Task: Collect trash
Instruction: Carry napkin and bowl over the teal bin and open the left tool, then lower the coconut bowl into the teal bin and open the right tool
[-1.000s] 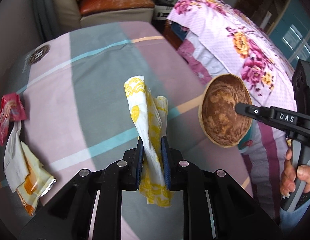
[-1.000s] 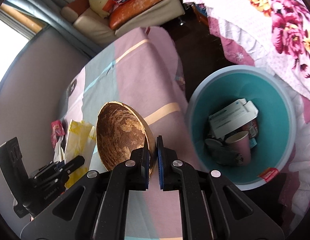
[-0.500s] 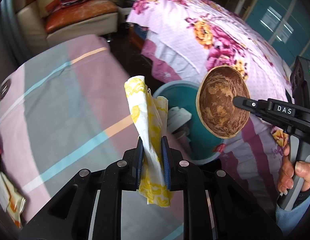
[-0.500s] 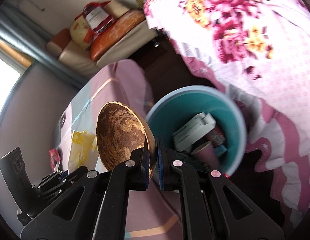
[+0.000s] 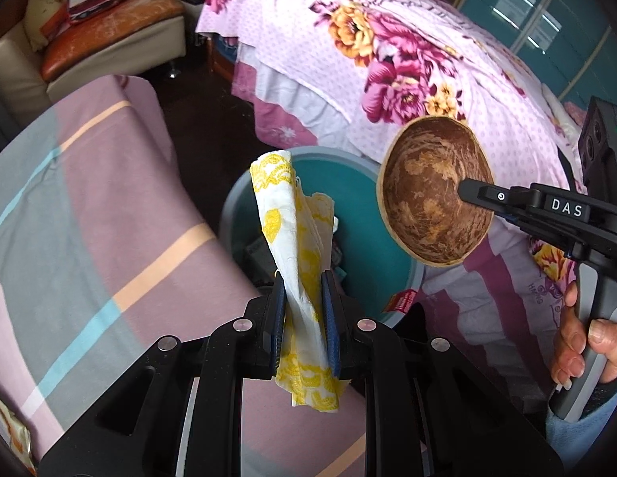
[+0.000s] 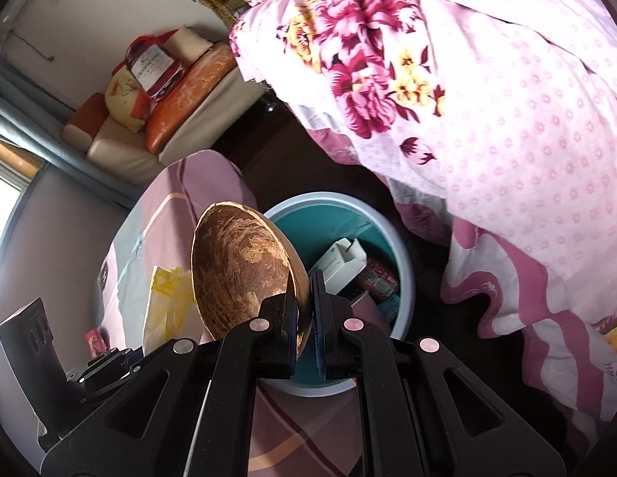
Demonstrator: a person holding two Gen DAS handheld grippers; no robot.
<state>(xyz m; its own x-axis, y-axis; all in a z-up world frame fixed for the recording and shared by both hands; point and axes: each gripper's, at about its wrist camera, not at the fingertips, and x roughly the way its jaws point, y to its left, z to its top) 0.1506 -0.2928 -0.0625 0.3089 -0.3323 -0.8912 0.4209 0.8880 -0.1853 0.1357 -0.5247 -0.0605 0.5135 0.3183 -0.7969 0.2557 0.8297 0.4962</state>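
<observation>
Napkin (image 5: 296, 246) between left fingers (image 5: 277, 310) (pinched)

We see the bin (image 6: 399, 238) on dark floor in a narrow gap, hemmed by the striped table (image 5: 89, 206) on one side and the floral bed (image 5: 407, 59) on the other. Its mouth lies open from above, though a white box (image 6: 340, 262) and other rubbish fill the bottom. Our left gripper (image 5: 302, 306), clamped on a napkin (image 5: 296, 246), and our right gripper (image 6: 306, 310), clamped on a shell (image 6: 240, 270), hang near each other over the rim, crowding that opening.
</observation>
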